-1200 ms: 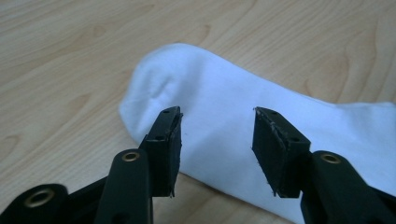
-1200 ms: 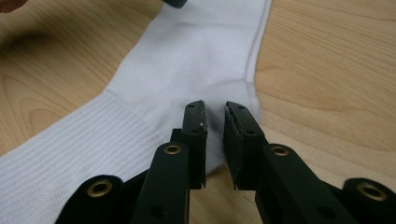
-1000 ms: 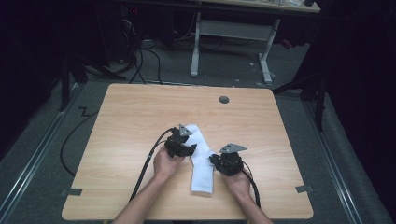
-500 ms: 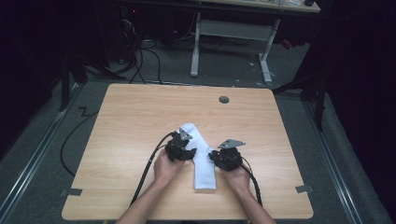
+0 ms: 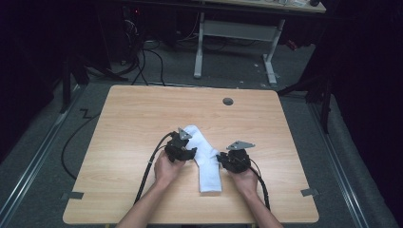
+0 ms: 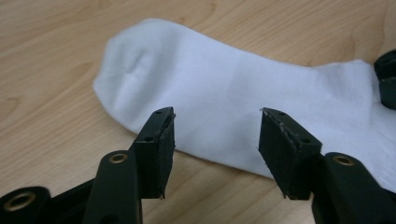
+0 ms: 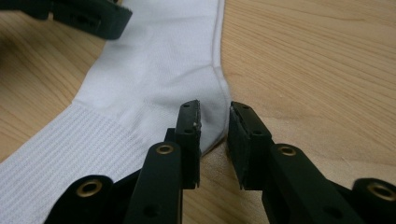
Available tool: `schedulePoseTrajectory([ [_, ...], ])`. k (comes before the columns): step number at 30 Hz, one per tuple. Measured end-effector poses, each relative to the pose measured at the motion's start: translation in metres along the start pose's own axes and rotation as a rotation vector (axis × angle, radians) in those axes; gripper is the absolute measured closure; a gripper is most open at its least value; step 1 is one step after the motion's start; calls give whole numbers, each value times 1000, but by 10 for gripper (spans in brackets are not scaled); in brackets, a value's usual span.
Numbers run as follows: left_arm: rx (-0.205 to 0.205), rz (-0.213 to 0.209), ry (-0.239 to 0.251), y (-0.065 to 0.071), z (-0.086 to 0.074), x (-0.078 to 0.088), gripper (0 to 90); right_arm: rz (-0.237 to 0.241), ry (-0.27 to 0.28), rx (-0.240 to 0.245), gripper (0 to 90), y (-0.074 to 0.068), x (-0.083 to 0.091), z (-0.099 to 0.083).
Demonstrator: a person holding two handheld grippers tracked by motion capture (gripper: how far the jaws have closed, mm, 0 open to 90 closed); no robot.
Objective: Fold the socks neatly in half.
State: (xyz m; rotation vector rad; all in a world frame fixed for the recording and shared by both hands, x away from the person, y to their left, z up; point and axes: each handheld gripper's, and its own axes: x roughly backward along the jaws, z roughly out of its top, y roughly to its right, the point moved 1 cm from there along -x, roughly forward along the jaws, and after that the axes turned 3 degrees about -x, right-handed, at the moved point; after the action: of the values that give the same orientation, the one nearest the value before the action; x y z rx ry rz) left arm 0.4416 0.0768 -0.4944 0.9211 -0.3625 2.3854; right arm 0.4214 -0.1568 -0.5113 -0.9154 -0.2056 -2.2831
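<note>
A white sock (image 5: 207, 164) lies flat on the wooden table (image 5: 138, 118), toe toward the far side and cuff toward the person. My left gripper (image 5: 190, 153) sits at the sock's left side. In the left gripper view its jaws (image 6: 215, 126) stand wide open, low over the near edge of the sock (image 6: 233, 88). My right gripper (image 5: 221, 159) is at the sock's right side by the heel. Its jaws (image 7: 214, 114) have just been opening and stand a little apart, with the heel edge of the sock (image 7: 154, 70) between them, not pinched.
A round grommet hole (image 5: 228, 101) sits near the table's far edge. Cables trail from both grippers off the near edge. Tape marks (image 5: 72, 195) sit at the front corners. A white desk frame (image 5: 237, 33) stands on the floor beyond the table.
</note>
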Motion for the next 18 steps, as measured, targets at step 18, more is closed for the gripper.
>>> schedulePoseTrajectory([
  [18,134,61,16,-52,23,-2,497,16,-3,41,744,2,-2,0],
])
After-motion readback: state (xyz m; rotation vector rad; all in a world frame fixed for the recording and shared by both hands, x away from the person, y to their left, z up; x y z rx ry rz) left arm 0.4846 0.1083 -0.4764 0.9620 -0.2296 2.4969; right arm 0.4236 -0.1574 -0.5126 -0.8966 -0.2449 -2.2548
